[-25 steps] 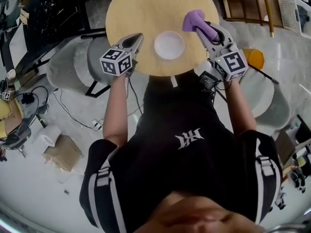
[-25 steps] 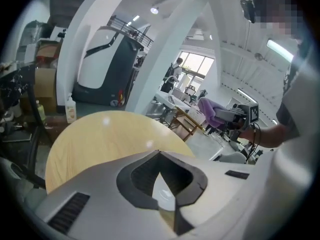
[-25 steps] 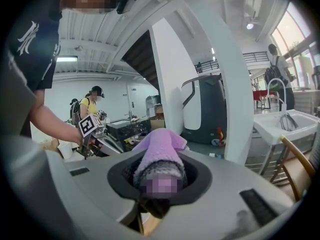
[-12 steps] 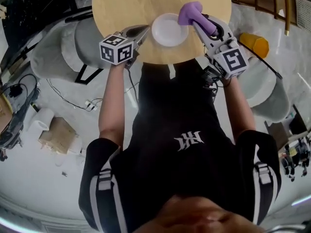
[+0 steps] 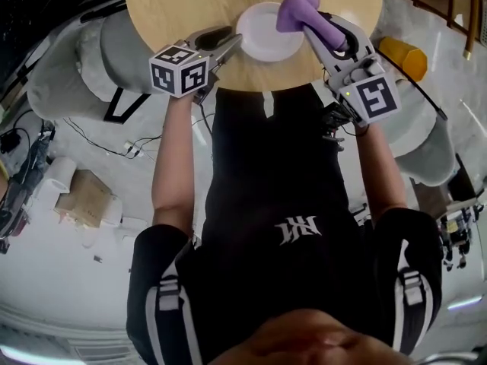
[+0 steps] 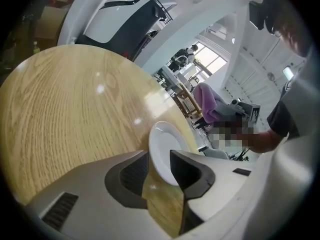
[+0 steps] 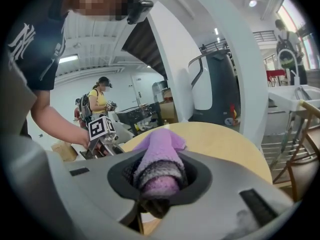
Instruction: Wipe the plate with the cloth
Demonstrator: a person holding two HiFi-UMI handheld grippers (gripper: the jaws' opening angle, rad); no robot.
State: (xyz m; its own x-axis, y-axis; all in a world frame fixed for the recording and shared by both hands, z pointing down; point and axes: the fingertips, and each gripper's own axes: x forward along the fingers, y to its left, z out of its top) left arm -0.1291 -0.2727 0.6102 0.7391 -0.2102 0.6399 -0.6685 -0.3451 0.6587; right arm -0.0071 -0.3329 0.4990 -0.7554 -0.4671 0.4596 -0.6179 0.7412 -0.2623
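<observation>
Purple cloth (image 5: 294,10) clamped tight in right tongs (image 5: 319,33), hovering at plate's edge. White plate (image 5: 262,33) sits between both tongs. Left tongs (image 5: 227,44) just opening, jaws wide, near rim between them, unpinched. Judged step: steadying plate. Next: pinch rim, press cloth down, rub.

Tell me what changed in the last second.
The left claw slid up to the white plate and its jaws have just opened, the rim between them, ungripped. The right claw carried the purple cloth to the plate's edge. Unchanged: cloth clamped, plate on the wooden table.
</observation>
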